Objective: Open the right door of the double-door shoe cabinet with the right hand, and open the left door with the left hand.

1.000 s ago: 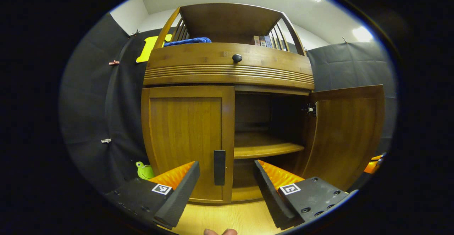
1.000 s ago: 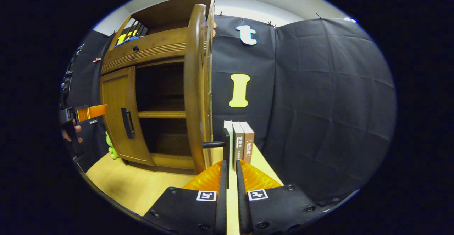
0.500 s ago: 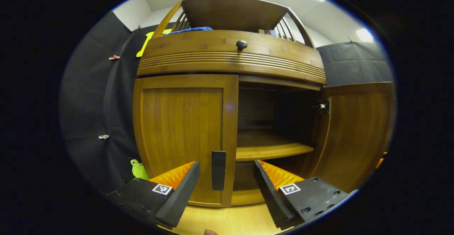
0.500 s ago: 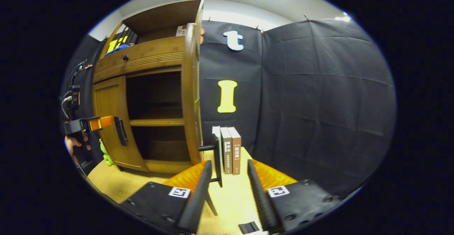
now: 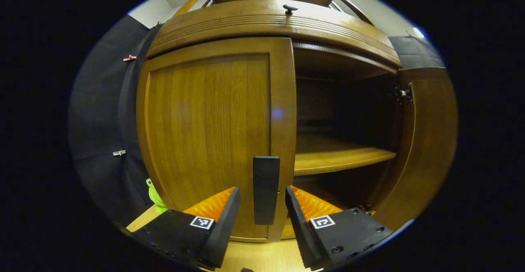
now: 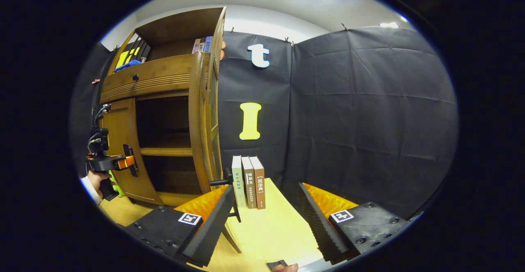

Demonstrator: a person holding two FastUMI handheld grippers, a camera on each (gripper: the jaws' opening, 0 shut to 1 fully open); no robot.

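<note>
Shoe cabinet [image 5: 229, 112] ahead: its right door [image 5: 426, 140] hangs open, released a moment ago by the right gripper [image 6: 262, 218], jaws now wide. The left gripper [image 5: 258, 218] has closed in, jaws straddling the shut left door's handle [image 5: 265, 190].

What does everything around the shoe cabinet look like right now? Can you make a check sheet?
Surface: pale wood tabletop, bare in front.
Job's things: right door swung open; left door shut, its handle between the left gripper's fingers.
Clutter: three books standing upright; green toy beside the cabinet.
Grippers: left gripper open around the handle; right gripper open, holding nothing.
Cables: wires above the left gripper.
Surroundings: black cloth wall.
</note>
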